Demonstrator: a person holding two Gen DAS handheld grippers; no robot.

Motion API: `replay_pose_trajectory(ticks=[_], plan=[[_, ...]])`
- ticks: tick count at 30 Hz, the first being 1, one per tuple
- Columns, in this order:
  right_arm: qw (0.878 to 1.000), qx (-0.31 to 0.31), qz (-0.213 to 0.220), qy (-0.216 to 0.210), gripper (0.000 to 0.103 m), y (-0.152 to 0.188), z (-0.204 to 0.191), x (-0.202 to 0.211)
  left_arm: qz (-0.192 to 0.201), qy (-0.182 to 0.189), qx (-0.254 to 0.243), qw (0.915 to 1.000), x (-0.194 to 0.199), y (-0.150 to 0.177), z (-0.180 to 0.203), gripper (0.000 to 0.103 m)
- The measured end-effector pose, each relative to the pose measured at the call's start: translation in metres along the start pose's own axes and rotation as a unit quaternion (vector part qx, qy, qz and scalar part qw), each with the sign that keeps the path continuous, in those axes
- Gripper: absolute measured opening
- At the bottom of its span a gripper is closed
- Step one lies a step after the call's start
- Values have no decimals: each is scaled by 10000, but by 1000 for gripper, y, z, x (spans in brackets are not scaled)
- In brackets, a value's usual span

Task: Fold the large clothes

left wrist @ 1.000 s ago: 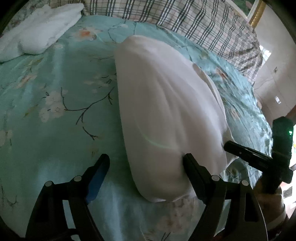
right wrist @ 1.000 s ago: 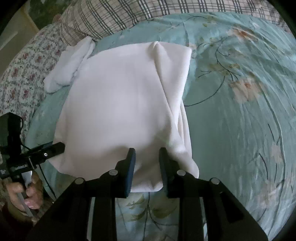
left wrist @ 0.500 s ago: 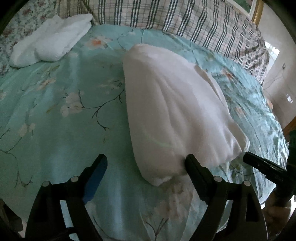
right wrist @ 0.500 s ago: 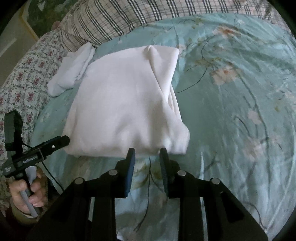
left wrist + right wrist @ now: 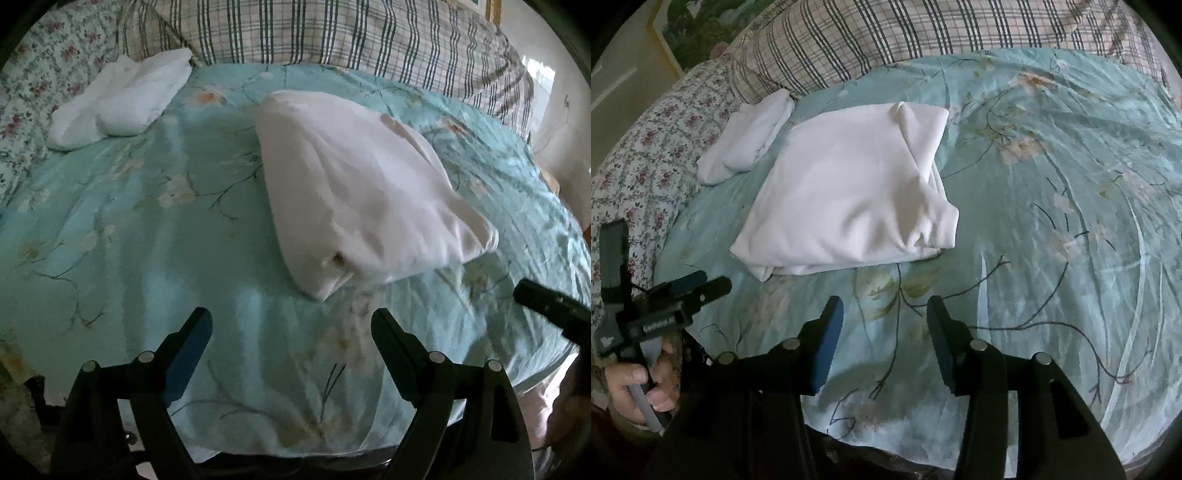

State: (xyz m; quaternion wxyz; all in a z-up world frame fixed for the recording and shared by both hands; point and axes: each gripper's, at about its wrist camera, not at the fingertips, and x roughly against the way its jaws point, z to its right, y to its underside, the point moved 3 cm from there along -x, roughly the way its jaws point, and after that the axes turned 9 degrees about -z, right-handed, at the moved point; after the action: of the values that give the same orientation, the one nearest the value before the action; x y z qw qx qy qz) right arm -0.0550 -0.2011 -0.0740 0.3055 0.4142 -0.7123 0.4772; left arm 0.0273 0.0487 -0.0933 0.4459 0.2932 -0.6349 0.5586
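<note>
1. Lying folded, white cloth garment (image 5: 849, 192) mid-bed on teal floral quilt (image 5: 1052, 240), clear of both grippers.
2. Gaping empty above near edge: left gripper (image 5: 291, 332), right gripper (image 5: 884, 317).
3. Resting toward far-left corner: smaller white folded cloth (image 5: 122, 99).

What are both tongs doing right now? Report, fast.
Left tongs: open, holding nothing.
Right tongs: open, holding nothing, clear of the folded white garment.

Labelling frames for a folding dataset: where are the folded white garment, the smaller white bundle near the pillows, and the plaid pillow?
folded white garment (image 5: 849, 192): right wrist view, middle of its top face.
smaller white bundle (image 5: 750, 138): right wrist view, its centre.
plaid pillow (image 5: 332, 33): left wrist view, its front face.
</note>
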Motion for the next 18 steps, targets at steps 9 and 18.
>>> replay_pose_trajectory(ticks=[9,18], plan=[[9996,274,19,17,66,1,-13,7,422,-29,122,9990,34,-9,-7,89],[9932,1054,472,170,89,-28,-36,57,684,-920,-639,9914,70,-39,23,103]])
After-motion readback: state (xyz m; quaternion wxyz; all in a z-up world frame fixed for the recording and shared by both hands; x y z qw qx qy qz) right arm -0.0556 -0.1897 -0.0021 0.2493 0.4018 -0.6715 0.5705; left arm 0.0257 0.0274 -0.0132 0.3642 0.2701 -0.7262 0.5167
